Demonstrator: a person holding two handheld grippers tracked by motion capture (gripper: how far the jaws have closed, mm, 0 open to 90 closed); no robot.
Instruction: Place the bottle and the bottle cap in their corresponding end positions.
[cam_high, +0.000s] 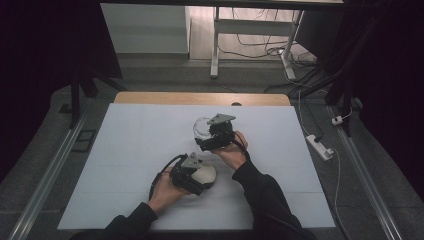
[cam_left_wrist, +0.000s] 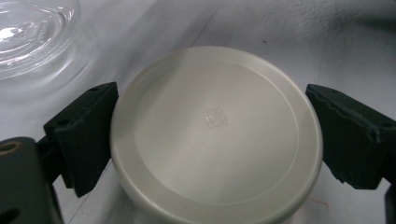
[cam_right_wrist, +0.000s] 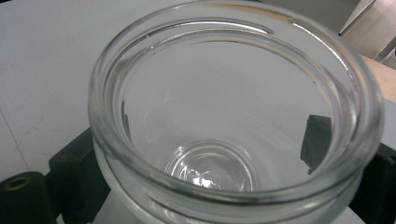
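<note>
A white sheet covers the table, whose bare wooden strip shows along the far edge. On that sheet, a little toward the right of its middle, stand the two things in play: a clear glass jar farther from the person, and a round off-white lid nearer the near edge. The lid lies just to the near side of the jar, close by but apart from it. It rests flat, its broad face up, so it has no long axis to line up; what counts is that the jar's open mouth faces up and lies beyond and slightly right of the lid.

The right gripper is at the jar. In the right gripper view its jaws stand on either side of the glass wall below the rim and seem pressed against it, steadying the jar upright.

The left gripper is at the lid and is the nearer hand to it. In the left gripper view the lid sits between the jaws: the left one touches its rim, and the right one is at or just off the rim, so a firm hold cannot be told.

Likely the lid goes onto the jar next.
</note>
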